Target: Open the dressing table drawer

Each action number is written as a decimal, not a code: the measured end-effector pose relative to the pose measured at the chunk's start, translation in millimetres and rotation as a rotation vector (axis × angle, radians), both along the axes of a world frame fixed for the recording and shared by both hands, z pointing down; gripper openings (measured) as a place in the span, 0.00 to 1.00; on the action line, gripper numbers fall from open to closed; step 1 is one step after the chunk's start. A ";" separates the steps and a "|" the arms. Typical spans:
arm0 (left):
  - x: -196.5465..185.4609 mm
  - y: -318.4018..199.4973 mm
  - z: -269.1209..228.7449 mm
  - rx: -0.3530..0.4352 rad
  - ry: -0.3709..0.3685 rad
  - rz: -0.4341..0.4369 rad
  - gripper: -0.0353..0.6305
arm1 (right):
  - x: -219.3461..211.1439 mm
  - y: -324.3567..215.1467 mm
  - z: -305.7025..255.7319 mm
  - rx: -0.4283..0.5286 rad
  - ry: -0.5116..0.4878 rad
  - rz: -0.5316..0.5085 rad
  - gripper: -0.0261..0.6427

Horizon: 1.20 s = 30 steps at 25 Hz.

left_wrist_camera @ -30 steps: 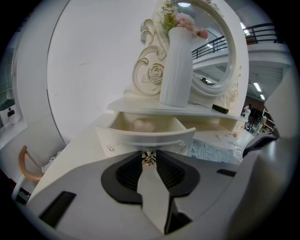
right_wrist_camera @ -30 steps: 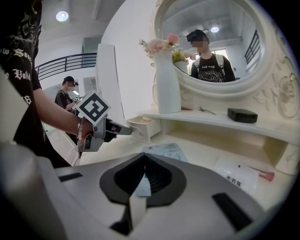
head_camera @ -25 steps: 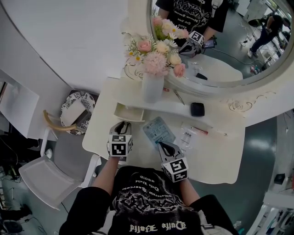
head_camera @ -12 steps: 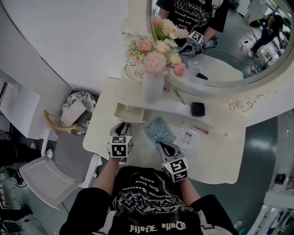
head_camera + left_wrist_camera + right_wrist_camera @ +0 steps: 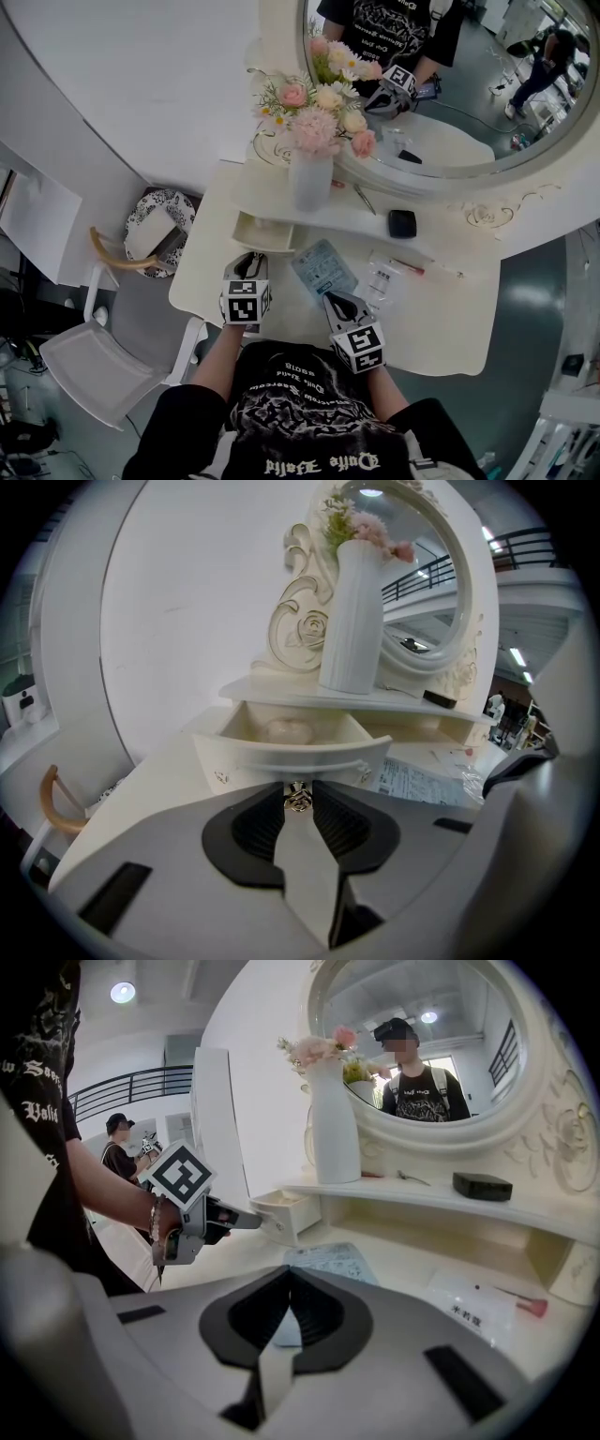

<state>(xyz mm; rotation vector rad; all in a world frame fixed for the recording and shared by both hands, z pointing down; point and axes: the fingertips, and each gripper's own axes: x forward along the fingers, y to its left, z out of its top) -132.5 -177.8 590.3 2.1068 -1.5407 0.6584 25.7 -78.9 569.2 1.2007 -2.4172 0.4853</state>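
Gripping the small metal knob (image 5: pixel 297 800) with my left gripper (image 5: pixel 298 793), I am pressing both jaws shut on it, so only its shiny tip is showing between them. The knob is sitting at the middle of the drawer (image 5: pixel 281 747) front. The drawer is standing pulled out from under the low shelf (image 5: pixel 309 699) of the dressing table (image 5: pixel 441 323), at the table's left end, directly below the tall white vase (image 5: pixel 352 621) of flowers. It is showing cream-white, with a curved front carrying a raised moulded line, and something pale and rounded is lying inside; I cannot tell what it is. My right gripper (image 5: pixel 333 298) is hovering over the tabletop near the left one, its jaws closed together on nothing, pointing toward a printed leaflet (image 5: pixel 323 266) lying flat.
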 end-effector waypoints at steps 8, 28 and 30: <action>2.8 3.8 -4.6 0.038 0.042 -0.012 0.33 | 1.9 3.0 2.0 -0.008 0.000 0.000 0.06; 13.2 39.9 4.0 -0.011 0.122 -0.025 0.37 | 15.4 9.9 7.4 -0.044 -0.011 0.024 0.06; 19.8 44.9 2.2 -0.013 0.127 0.000 0.37 | 17.7 9.8 7.2 -0.045 -0.011 0.031 0.06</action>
